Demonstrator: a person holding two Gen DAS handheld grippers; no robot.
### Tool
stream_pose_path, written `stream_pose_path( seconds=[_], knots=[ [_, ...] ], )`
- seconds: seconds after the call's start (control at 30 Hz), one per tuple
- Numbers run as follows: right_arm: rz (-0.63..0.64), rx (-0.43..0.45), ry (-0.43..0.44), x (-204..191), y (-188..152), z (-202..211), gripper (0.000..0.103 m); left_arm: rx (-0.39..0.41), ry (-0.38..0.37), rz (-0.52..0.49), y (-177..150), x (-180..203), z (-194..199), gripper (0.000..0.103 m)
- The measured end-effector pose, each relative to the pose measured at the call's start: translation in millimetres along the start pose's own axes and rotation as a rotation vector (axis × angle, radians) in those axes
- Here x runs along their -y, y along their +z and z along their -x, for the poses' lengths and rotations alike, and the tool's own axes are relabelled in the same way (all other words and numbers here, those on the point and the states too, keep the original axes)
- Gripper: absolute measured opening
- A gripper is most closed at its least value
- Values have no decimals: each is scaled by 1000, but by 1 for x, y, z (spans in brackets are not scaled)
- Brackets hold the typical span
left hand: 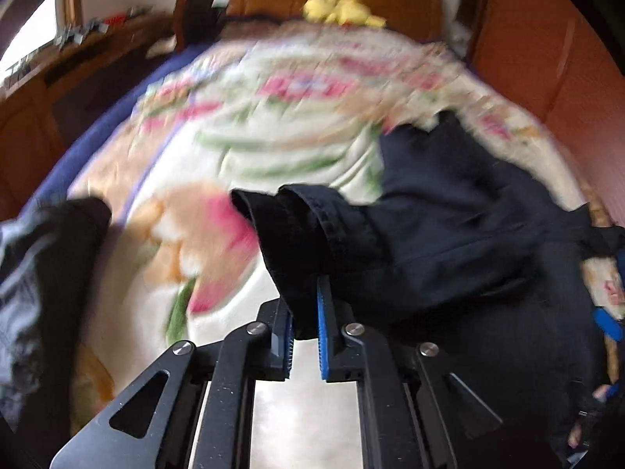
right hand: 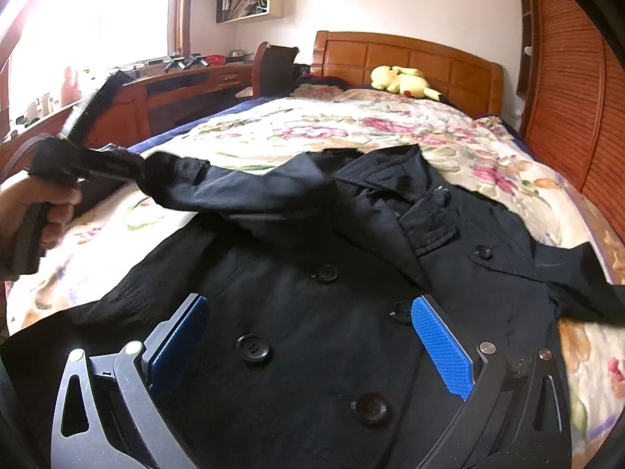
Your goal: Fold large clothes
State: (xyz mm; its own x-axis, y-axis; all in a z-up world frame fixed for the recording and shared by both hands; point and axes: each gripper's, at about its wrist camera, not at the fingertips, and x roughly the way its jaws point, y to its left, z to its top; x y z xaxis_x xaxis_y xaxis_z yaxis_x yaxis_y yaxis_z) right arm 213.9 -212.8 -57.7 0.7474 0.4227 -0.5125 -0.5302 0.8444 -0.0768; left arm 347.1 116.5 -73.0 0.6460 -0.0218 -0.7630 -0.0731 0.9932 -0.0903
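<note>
A black double-breasted coat (right hand: 312,273) lies face up on the floral bed cover (right hand: 351,129), collar toward the headboard. My left gripper (left hand: 304,312) is shut on the cuff of the coat's sleeve (left hand: 308,230) and holds it lifted above the bed; the left wrist view is blurred by motion. In the right wrist view this gripper (right hand: 113,164) appears at the left, with the sleeve (right hand: 234,187) stretched from it to the coat's shoulder. My right gripper (right hand: 308,328) is open and empty, hovering over the coat's buttoned front, one blue pad (right hand: 441,348) on each side.
A yellow plush toy (right hand: 402,80) lies by the wooden headboard (right hand: 406,54). A wooden desk (right hand: 183,82) and chair (right hand: 273,66) stand left of the bed. A slatted wardrobe (right hand: 574,90) is to the right. Another dark garment (left hand: 39,273) hangs at the left.
</note>
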Motion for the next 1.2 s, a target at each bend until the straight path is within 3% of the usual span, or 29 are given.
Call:
stream_pose_path(
  seconds=[0.23, 0.47, 0.63, 0.9, 1.1, 1.2],
  knots=[
    [-36, -14, -44, 24, -8, 3, 103, 183, -127, -137, 19, 78, 87, 8],
    [-90, 1, -126, 60, -16, 22, 103, 249, -254, -257, 24, 155, 139, 8],
    [-126, 7, -163, 72, -24, 39, 103, 234, -288, -323, 9, 189, 151, 8],
    [-140, -17, -193, 86, -45, 56, 103, 165, -325, -345, -24, 207, 160, 8],
    [-167, -9, -175, 89, -47, 70, 103, 136, -373, -380, -55, 213, 178, 33],
    [-156, -2, -172, 84, -46, 73, 103, 122, -371, -404, -71, 211, 186, 34]
  ],
)
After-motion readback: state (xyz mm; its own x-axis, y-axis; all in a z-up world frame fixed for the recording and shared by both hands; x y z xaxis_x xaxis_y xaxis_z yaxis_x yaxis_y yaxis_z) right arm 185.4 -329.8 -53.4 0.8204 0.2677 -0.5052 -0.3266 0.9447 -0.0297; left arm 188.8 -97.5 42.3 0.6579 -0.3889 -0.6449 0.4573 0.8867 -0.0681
